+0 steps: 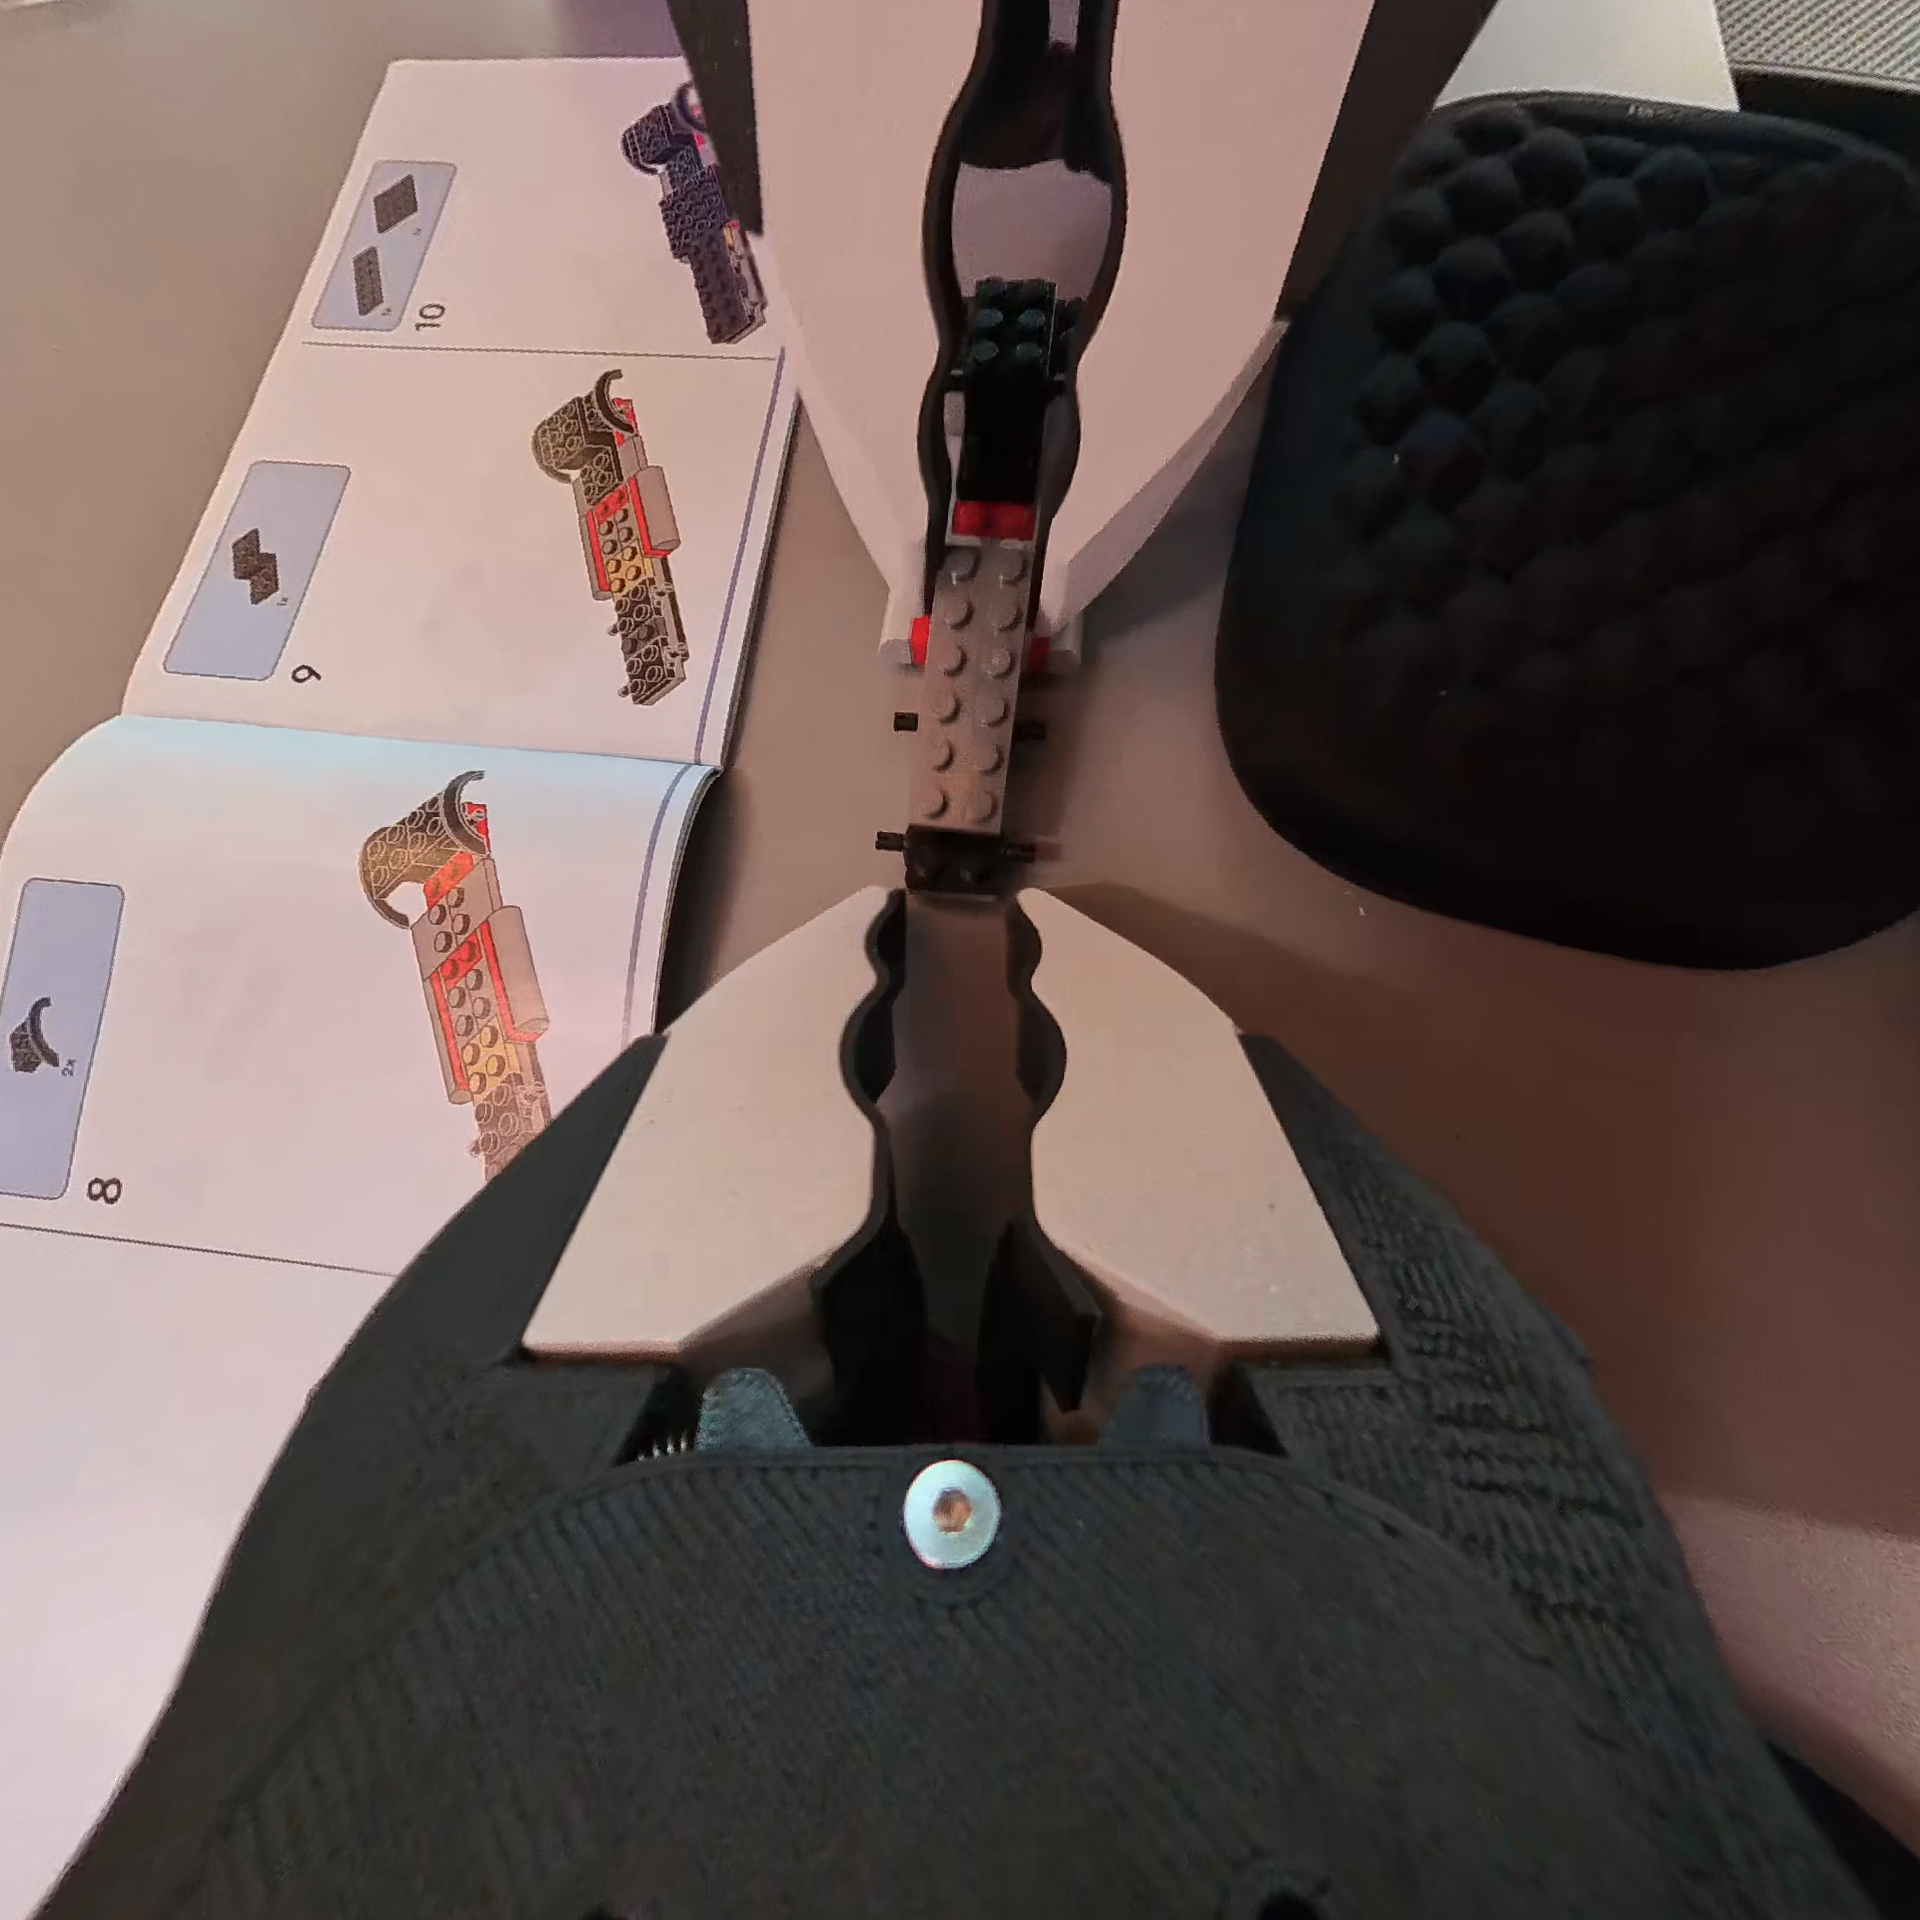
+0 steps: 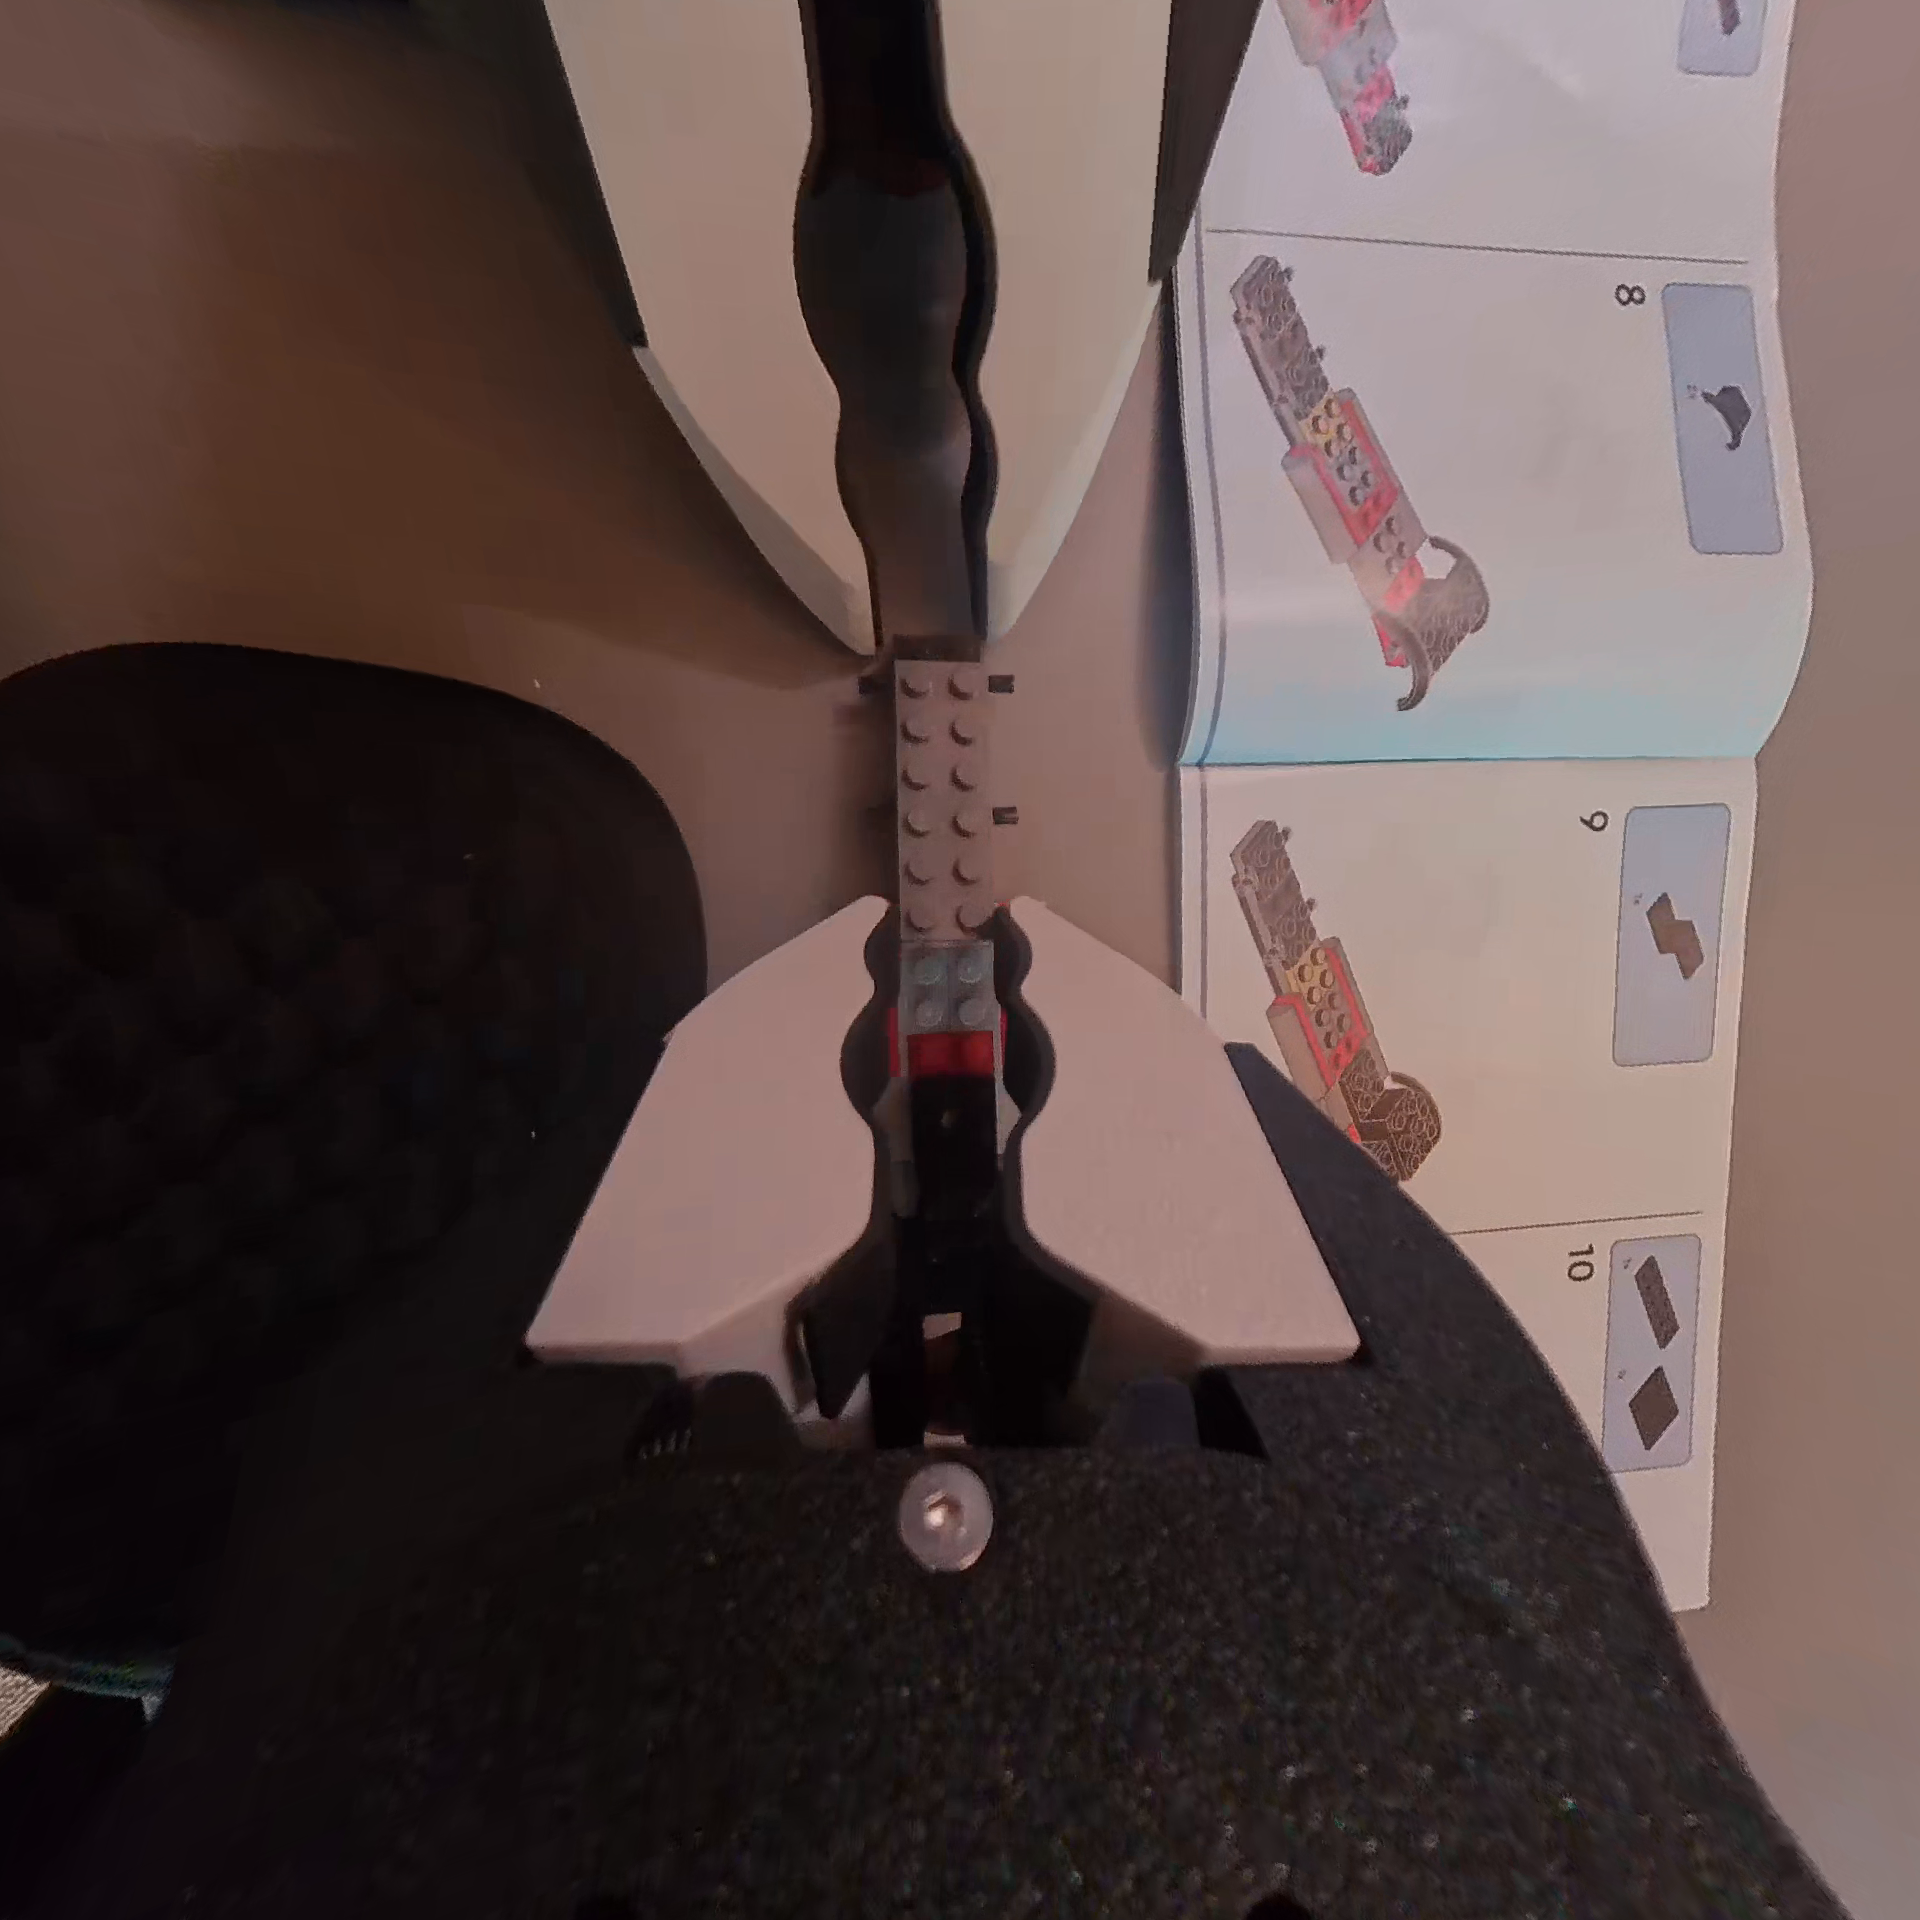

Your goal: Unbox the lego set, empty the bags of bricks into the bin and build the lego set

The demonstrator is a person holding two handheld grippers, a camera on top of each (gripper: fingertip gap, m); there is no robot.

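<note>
A long, partly built lego model (image 1: 971, 696) hangs between my two grippers above the brown table. It has a grey studded plate, red bricks and a black end. In the left wrist view, my left gripper (image 1: 958, 904) is closed on the tip of the model's dark near end. My right gripper (image 1: 987, 613) faces it from the top of the frame and clamps the black and red end. In the right wrist view, my right gripper (image 2: 948, 914) is shut on the model (image 2: 945, 790), and the left gripper (image 2: 928, 644) pinches its far end.
An open instruction booklet (image 1: 416, 623) lies flat on the table beside the model and also shows in the right wrist view (image 2: 1507, 831). A black dimpled cushion (image 1: 1579, 520) sits on the other side, also in the right wrist view (image 2: 312, 1039). Bare table (image 1: 1455, 1195) surrounds them. One gripper's finger ends stand about 5 cm off the other's.
</note>
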